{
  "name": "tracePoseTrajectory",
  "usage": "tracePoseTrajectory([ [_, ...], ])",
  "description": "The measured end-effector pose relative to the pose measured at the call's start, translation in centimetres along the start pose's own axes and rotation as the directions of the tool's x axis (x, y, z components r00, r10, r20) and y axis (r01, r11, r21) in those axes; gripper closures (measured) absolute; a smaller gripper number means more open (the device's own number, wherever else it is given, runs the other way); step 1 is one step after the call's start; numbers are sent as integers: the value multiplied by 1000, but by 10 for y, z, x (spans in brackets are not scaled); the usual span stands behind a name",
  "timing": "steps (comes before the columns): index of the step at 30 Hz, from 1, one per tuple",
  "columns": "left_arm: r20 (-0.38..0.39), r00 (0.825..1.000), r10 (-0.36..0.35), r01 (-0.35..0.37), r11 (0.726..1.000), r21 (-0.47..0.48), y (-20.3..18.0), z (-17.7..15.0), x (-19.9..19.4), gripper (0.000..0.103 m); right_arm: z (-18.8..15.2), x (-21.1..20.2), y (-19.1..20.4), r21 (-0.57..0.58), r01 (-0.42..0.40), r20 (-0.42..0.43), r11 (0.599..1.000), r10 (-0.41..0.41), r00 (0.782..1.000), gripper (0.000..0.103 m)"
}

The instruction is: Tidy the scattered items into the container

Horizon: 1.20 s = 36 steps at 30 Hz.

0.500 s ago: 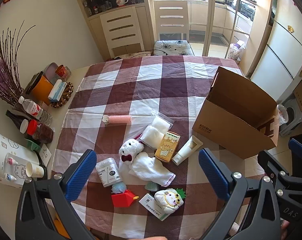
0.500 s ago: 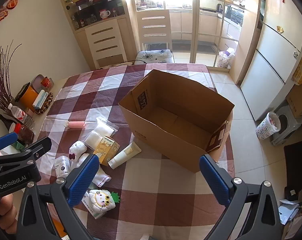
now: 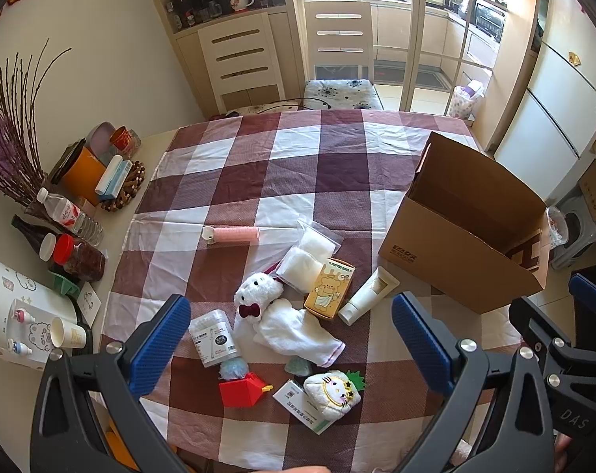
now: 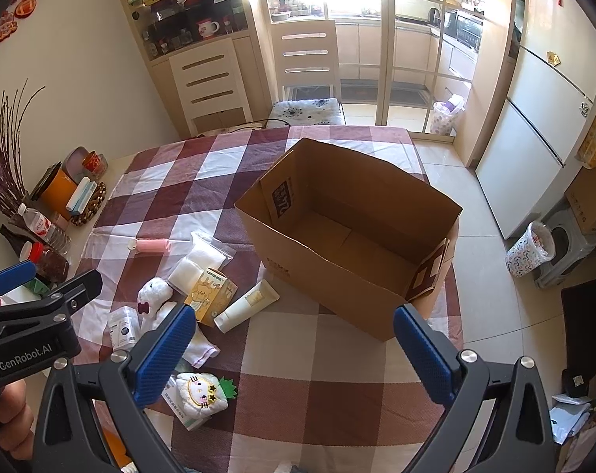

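The cardboard box (image 4: 349, 236) serves as the reference landmark. It stands upright on the checked tablecloth (image 3: 298, 165) of the table, top flaps open, interior empty as far as the right wrist view shows. Its open mouth faces up, which in all likelihood permits items to be dropped in from above.

All scattered items lie on the cloth to the left of the box, none inside it. Nearest the box is a cream tube (image 3: 369, 295), just beside the box's near left corner. Next to the tube lies a yellow carton with a bear print (image 3: 329, 287), touching clear bags of white pads (image 3: 306, 256). Farther from the box: a white plush toy on a white cloth (image 3: 282, 315), a white cylindrical tub with a dark label (image 3: 215, 337), a pink roll (image 3: 235, 234), a red paper box (image 3: 241, 388), and a round cat-face plush (image 3: 331, 390) resting on a white leaflet packet.

The left gripper (image 3: 290, 347) hovers above the item cluster, jaws spread wide, nothing between them. The right gripper (image 4: 294, 351) hovers over the near edge of the box, jaws likewise spread wide and empty. Both point steeply downward, a stance suited to a top-down pick. Judged stage: no item transferred yet.
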<state>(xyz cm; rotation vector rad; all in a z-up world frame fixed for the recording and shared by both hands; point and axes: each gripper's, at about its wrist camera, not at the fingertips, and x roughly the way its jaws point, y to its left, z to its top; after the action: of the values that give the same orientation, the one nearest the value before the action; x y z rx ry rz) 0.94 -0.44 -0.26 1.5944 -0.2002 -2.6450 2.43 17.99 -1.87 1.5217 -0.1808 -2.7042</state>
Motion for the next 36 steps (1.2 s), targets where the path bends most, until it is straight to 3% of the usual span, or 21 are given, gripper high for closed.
tracePoseTrajectory([
  [36, 9, 1000, -2, 1, 999, 46, -29, 11, -4, 0, 5, -10, -28, 29, 15, 64, 999, -17, 998, 0],
])
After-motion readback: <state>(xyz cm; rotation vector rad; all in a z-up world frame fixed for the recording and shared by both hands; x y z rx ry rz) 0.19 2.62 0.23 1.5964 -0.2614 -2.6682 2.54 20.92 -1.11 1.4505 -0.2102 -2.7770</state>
